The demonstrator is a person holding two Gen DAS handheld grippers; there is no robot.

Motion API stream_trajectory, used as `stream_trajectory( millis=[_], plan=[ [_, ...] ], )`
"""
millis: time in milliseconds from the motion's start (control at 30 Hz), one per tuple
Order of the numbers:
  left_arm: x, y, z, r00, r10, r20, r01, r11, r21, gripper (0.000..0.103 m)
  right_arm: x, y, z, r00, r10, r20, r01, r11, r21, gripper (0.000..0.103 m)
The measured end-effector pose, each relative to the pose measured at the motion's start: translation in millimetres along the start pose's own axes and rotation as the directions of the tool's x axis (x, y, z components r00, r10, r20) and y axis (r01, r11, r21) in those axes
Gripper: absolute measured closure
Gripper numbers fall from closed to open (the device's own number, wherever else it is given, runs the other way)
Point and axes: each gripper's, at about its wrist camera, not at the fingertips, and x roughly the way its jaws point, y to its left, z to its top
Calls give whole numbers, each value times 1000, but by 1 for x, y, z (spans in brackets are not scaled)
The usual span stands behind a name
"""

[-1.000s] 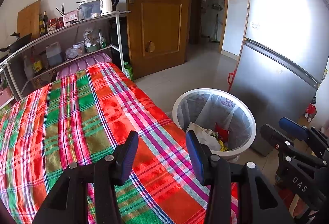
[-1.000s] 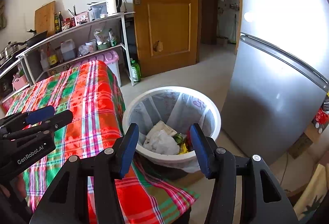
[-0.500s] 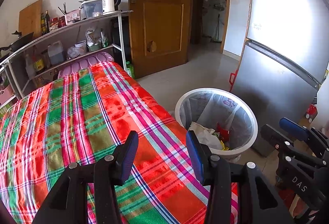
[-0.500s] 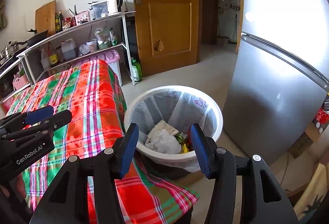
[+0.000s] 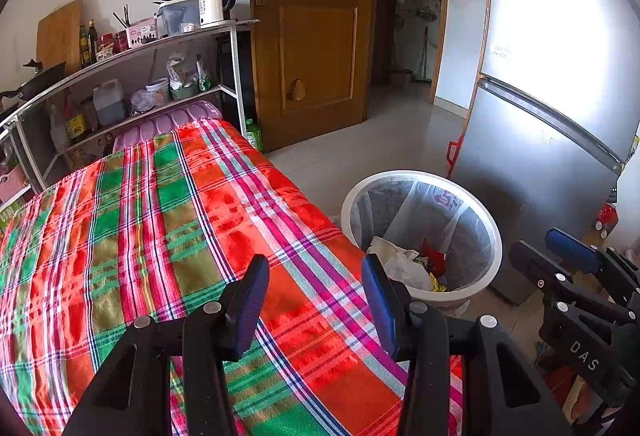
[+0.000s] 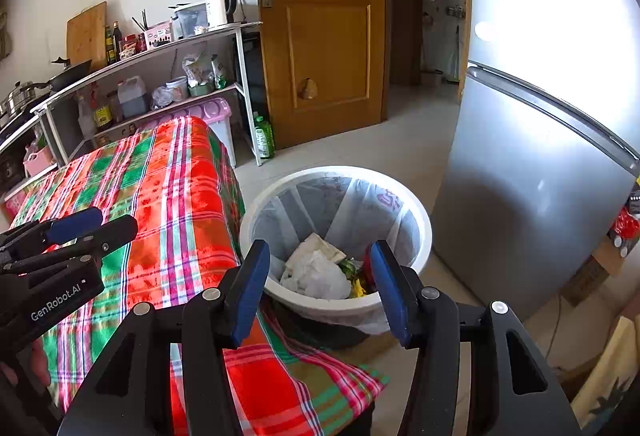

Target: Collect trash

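While the left wrist view looks down over the plaid cloth point(image 5: 168, 236) on the desk, the left claw point(image 5: 316, 296) hangs above it, jaws apart, nothing between them. Bin point(image 5: 490, 236) sits on the floor just past the desk's right edge, white rim, clear liner, trash point(image 5: 404, 264) piled at the bottom: crumpled white paper plus red and yellow bits. Right claw point(image 5: 568, 248) shows at the far right edge, beside the bin. Fridge point(image 5: 540, 164) stands behind the bin.

Right wrist view: right claw point(image 6: 318, 288) is over the near rim of the bin point(image 6: 424, 232), jaws wide, empty. Trash point(image 6: 316, 270) seen through the gap between the fingers, down in the bin. Left claw point(image 6: 92, 226) at the left edge over the cloth point(image 6: 176, 196), side on, gap not readable from here. Shelf point(image 6: 160, 52) with a kettle point(image 6: 220, 2) along the back wall, door point(image 6: 324, 28) to its right.
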Motion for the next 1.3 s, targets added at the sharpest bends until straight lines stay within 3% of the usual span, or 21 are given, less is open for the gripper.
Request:
stream_trajectory(
  millis=[1300],
  plan=[
    [1, 2, -1, 1000, 8, -5, -8, 1000, -1, 55, -2, -3, 1, 1000, -5, 0, 5, 1000, 0, 49]
  ],
)
